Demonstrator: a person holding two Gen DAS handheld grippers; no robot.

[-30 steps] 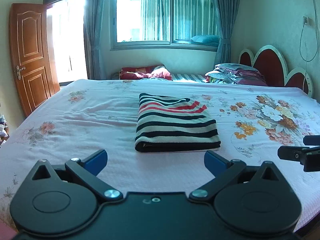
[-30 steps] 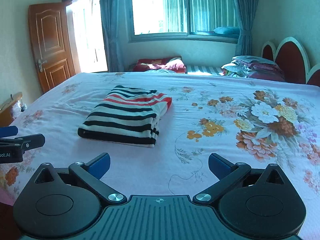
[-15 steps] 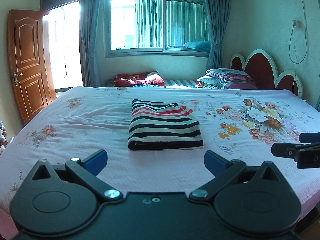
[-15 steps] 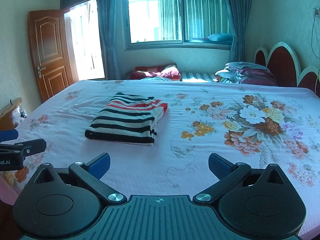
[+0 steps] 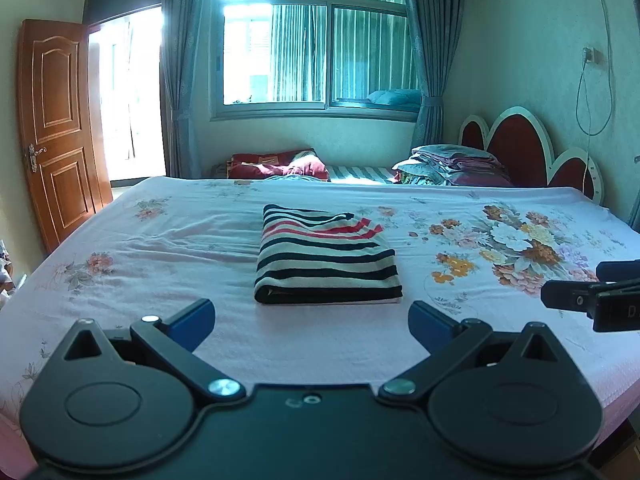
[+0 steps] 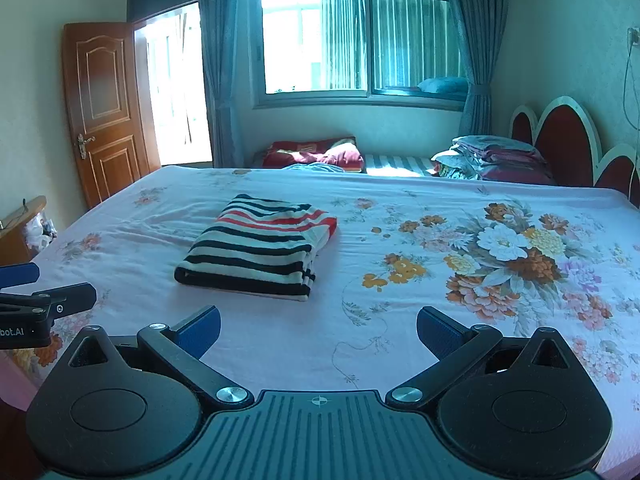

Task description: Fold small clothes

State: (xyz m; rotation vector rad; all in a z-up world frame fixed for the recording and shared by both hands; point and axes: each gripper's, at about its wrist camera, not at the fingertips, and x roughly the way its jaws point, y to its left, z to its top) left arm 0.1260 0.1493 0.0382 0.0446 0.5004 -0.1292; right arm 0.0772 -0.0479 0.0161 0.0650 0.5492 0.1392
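Nearest in both wrist views: the left gripper (image 5: 312, 318) and right gripper (image 6: 318, 326) hover over the near edge of the bed (image 5: 120, 264), each w/ jaws spread wide and nothing btwn them. The blue pads (image 5: 192, 318) sit well apart. Each gripper also shows at the edge of the other's view, so the two are side by side, roughly level.

Further out, mid-bed, lies the striped garment (image 5: 326, 258), already folded into a neat rectangle on the floral sheet. It sits straight ahead of the left jaws, ahead and to the left of the right jaws, apart from both. The left gripper looks the nearer one, though fisheye distortion makes that hard to be sure of. Long axis runs away from the grippers toward the window, w/ the thick folded edge facing them.

Judging by the tidy stack, folding is prob. done.

Far end: piled bedding (image 5: 452, 164) by the headboard (image 5: 520, 148), then window (image 5: 316, 48) and door (image 5: 56, 128).
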